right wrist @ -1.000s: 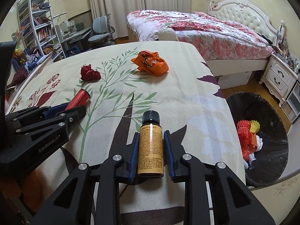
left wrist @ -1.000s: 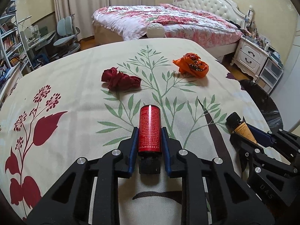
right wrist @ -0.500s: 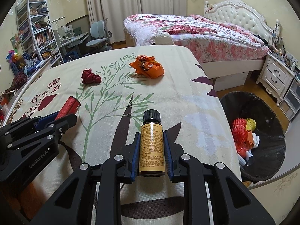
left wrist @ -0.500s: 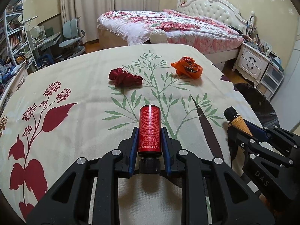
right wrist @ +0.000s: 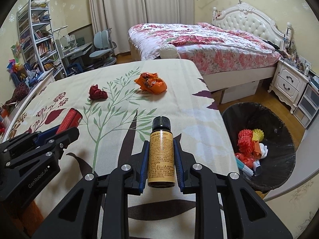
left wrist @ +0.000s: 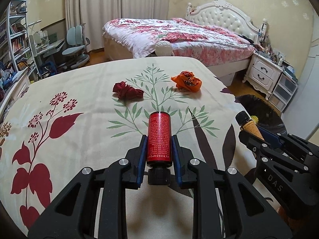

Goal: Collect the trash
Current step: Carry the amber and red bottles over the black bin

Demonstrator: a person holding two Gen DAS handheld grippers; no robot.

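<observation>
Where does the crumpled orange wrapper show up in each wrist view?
Left wrist view: orange wrapper lies on the tablecloth, upper right of centre, right of the dark red wrapper.
Right wrist view: orange wrapper lies upper centre, again right of the dark red wrapper.
Shared landmark: the green leafy branch printed on the cloth, between the two wrappers.

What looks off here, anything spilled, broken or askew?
Nothing spilled or broken. Two crumpled wrappers, dark red and orange, still lie on the tablecloth. The red bottle points cap-backward in the left gripper; the amber bottle points cap-forward in the right gripper.
</observation>
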